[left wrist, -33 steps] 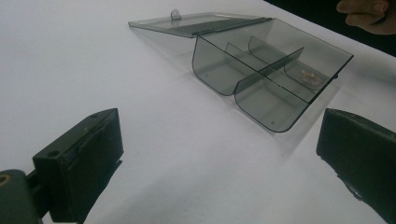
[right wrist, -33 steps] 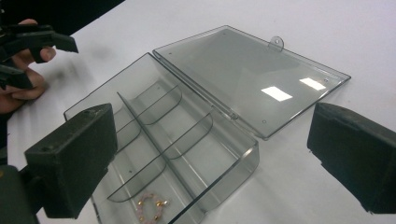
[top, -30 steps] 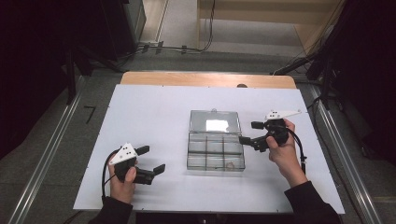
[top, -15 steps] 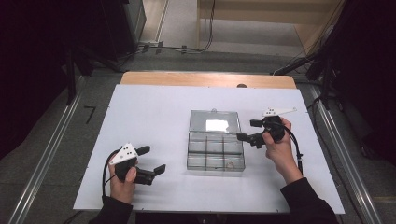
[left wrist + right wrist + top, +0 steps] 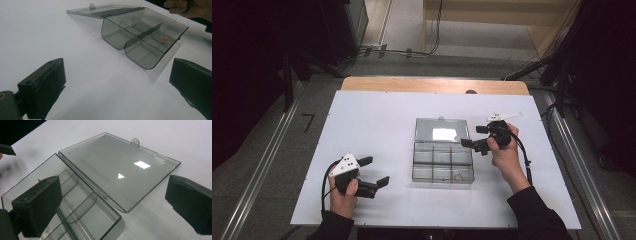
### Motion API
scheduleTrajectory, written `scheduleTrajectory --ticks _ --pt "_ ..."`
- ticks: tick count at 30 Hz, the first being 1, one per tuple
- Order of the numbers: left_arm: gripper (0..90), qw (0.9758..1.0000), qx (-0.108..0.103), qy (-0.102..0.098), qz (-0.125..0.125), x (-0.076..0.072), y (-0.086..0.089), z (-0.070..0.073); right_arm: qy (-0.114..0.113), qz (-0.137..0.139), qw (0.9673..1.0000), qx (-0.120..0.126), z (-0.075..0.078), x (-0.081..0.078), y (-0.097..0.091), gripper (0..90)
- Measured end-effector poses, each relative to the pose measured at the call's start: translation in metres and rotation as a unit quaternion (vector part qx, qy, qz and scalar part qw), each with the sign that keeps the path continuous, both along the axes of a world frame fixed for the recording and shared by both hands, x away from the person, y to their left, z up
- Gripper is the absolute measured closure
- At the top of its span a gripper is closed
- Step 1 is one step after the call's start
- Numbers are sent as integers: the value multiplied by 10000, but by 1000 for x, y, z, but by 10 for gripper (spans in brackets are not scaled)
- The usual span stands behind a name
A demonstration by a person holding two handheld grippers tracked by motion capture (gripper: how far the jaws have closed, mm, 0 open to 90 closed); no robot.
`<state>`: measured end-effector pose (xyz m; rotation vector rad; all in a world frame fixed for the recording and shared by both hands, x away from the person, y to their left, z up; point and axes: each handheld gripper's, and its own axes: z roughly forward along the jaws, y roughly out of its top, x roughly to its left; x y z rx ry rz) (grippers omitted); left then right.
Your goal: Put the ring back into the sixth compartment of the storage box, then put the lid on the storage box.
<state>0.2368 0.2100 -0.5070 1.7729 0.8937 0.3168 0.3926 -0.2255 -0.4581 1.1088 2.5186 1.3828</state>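
The worktop (image 5: 362, 125) is a white sheet laid over a wooden board, whose bare tan edge shows along the far side. Near its middle, slightly toward the right, lies a clear plastic compartment box (image 5: 443, 165), opened out flat: its lid (image 5: 442, 131) rests on the white surface on the far side, tab pointing away, and the divided tray sits on the near side. In the left gripper view 1 small pale item (image 5: 165, 38) lies in a compartment.
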Motion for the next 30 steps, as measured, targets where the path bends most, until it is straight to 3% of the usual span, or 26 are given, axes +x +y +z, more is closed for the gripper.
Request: scheduleTrajectory --ticks 22,30 --pt "2 9999 -9 3 132 3 -1 3 284 -308 9991 -56 -27 21 1 0" --pt "2 9998 -87 29 173 11 -8 13 439 -357 9984 78 -37 26 3 4"
